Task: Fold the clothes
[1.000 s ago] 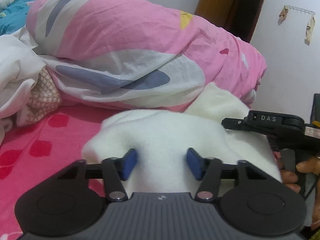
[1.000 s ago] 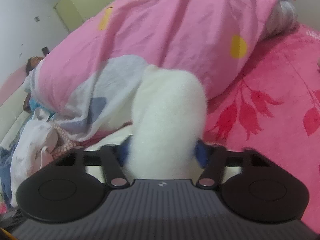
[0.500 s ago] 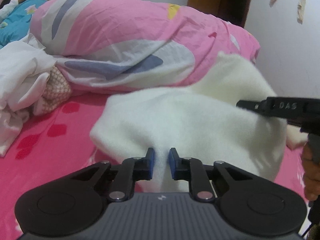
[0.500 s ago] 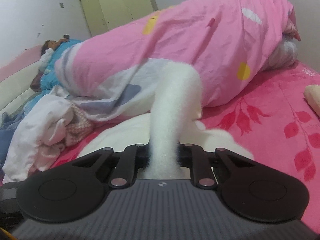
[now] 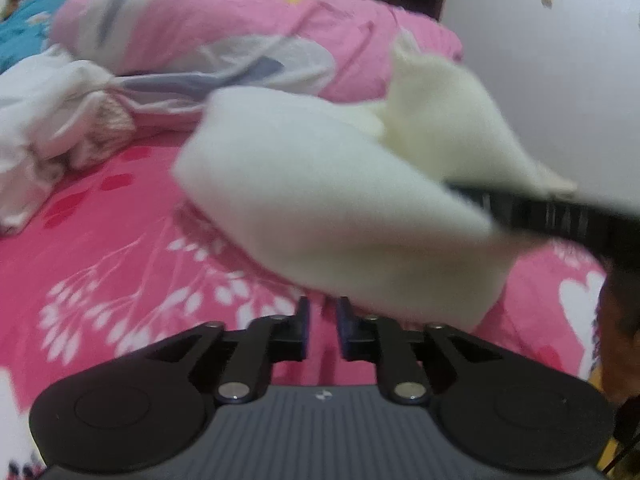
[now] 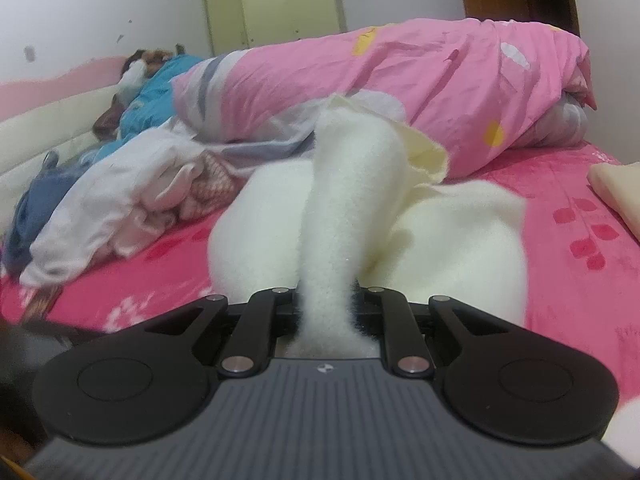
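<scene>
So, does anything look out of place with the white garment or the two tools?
Yes. The left tool is almost closed, yet only pink bedsheet shows in its gap; the white garment seems just past it, so it may have no grip. Blur prevents certainty. The right tool clamps a bunched strip.

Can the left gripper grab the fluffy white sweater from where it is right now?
Probably yes. The left hand-held gripper is nearly shut with only pink bedsheet showing between its fingers. The fluffy white sweater hangs just ahead and slightly right, nothing between them, so it would need to open and move forward.
</scene>
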`<state>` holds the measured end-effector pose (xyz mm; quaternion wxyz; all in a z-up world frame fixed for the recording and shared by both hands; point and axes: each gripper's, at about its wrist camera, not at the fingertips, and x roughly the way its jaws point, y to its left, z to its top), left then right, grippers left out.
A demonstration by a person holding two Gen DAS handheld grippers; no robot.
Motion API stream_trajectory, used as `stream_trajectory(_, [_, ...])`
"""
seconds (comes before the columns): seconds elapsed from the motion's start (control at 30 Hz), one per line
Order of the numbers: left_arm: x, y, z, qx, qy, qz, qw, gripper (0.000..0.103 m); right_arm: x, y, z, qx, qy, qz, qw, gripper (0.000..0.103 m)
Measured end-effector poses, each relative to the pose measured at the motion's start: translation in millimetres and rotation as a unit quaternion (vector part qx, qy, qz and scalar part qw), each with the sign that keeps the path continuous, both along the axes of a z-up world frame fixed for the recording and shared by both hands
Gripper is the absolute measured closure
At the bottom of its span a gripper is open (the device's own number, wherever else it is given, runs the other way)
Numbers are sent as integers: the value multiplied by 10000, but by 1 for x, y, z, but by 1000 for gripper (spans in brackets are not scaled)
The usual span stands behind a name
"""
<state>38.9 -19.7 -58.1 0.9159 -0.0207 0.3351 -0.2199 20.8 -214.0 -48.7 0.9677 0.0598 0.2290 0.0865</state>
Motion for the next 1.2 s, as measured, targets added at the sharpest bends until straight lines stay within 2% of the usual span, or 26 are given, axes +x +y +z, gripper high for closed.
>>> stream_trajectory(0.03, [-5,9,4,-125,-51,86,9999,72,-6,4,-2,-61,-13,45,10000,91])
stream_trajectory(0.13, [-14,30,20,-552,-110,203,9982,60,-23,17,-10,-262,20,210,9994,91])
stream_trajectory(0.3, [-20,38,41,-1254,-17,-147,9920,39,-45,39,-30,-594,188,498,9968,91])
stream_trajectory(0.4, [-16,26,40,-1500,227,-394,9876,33,-56,53,-40,-979,212,652,9928,88])
stream_trajectory(0.5, [-12,13,31,-1440,391,-400,9880,33,-69,54,-39,-1244,17,700,9898,83])
stream_trajectory(0.57, [-10,9,25,-1386,467,-354,9886,33,-77,40,-33,-1076,-29,797,9910,69])
stream_trajectory(0.67, [-7,6,18,-1405,595,-402,9875,33,-95,5,-22,-520,-203,879,9946,51])
stream_trajectory(0.7, [-8,4,16,-1390,599,-447,9875,33,-99,-10,-18,-305,-261,817,9958,47])
stream_trajectory(0.77, [-10,-2,14,-1319,591,-557,9879,31,-104,-41,-9,120,-375,666,9970,34])
stream_trajectory(0.83, [-11,-11,11,-1219,594,-607,9889,25,-96,-73,-1,503,-471,286,9972,29])
stream_trajectory(0.9, [-12,-20,7,-1083,595,-604,9905,25,-75,-102,5,939,-506,-57,9943,26])
stream_trajectory(0.97, [-11,-28,4,-891,565,-471,9933,28,-48,-117,3,1323,-377,-217,9903,25])
stream_trajectory(1.03, [-8,-29,2,-866,607,-298,9939,40,-17,-125,-5,1671,-142,-256,9855,25])
stream_trajectory(1.07, [-6,-27,0,-879,639,-213,9939,43,-1,-129,-9,1844,-24,-276,9825,25])
stream_trajectory(1.13, [-2,-23,-1,-928,709,-86,9931,61,30,-137,-16,2188,212,-315,9750,25])
stream_trajectory(1.17, [0,-19,-1,-949,737,-25,9928,68,46,-140,-20,2358,329,-335,9707,30])
stream_trajectory(1.2, [1,-16,-1,-965,762,28,9924,81,62,-144,-24,2527,447,-354,9659,37])
